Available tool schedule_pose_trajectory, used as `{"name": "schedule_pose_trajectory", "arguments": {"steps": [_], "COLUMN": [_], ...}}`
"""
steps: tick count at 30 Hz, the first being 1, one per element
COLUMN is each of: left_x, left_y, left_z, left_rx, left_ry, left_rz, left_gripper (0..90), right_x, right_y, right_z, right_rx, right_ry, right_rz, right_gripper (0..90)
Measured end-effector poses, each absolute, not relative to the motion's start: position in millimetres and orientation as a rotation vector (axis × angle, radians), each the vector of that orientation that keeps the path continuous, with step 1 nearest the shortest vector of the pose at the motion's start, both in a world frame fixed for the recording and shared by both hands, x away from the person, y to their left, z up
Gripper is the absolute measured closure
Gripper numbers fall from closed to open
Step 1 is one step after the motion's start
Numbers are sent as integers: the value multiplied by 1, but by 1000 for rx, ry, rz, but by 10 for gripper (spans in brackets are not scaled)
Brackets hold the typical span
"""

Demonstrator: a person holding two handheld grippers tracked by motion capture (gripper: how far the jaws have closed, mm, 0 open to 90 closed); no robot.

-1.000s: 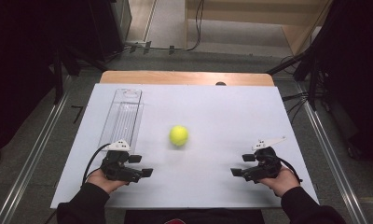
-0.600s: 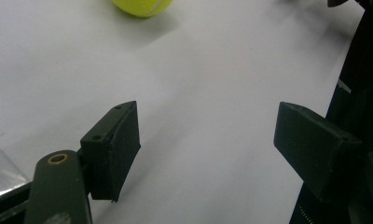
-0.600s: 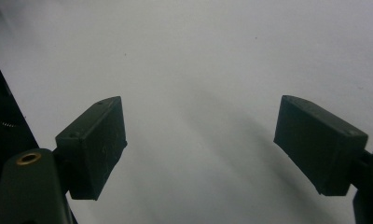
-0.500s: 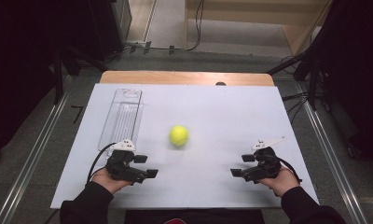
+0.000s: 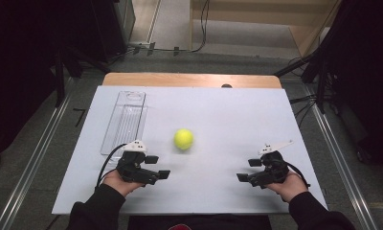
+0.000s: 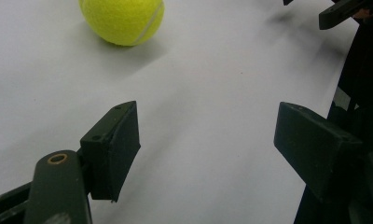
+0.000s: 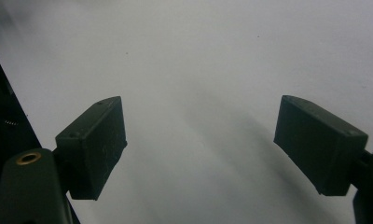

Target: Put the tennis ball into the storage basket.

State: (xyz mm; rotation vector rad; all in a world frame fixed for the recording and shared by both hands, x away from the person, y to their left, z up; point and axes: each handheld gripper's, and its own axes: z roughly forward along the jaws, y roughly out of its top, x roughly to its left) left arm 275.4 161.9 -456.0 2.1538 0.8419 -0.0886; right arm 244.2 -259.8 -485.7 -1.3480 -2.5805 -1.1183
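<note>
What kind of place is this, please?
Probably a lab or recording workspace, not a home: a white table with just a tennis ball and a clear tray, cables on the floor, and metal rails beside it.

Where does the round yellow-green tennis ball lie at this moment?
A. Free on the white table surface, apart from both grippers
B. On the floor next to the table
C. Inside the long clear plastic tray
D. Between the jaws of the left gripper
A: the round yellow-green tennis ball rests on the white table surface, right of the long clear plastic tray; the left gripper and right gripper stand open, nothing between their jaws.
</note>
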Motion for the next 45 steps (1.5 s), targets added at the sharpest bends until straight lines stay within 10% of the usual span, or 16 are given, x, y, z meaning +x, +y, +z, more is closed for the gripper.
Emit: {"name": "schedule_pose_trajectory", "arguments": {"steps": [21, 26, 45], "left_x": [288, 291, 308], "left_y": [147, 145, 133], "left_z": [-449, -447, -438], "left_rx": [2179, 2158, 2203], "left_ry": [857, 871, 884], "left_rz": [-81, -109, -75], "left_gripper": [160, 0, 0], "right_x": [244, 244, 244], "right_y": [-260, -260, -261], "right_z": [-486, -486, -486], "right_rx": [-1348, -1353, -1354], "right_ry": [-2583, -2582, -2579], "right_rz": [-1112, -1115, -1118], "right_gripper": [146, 146, 146]}}
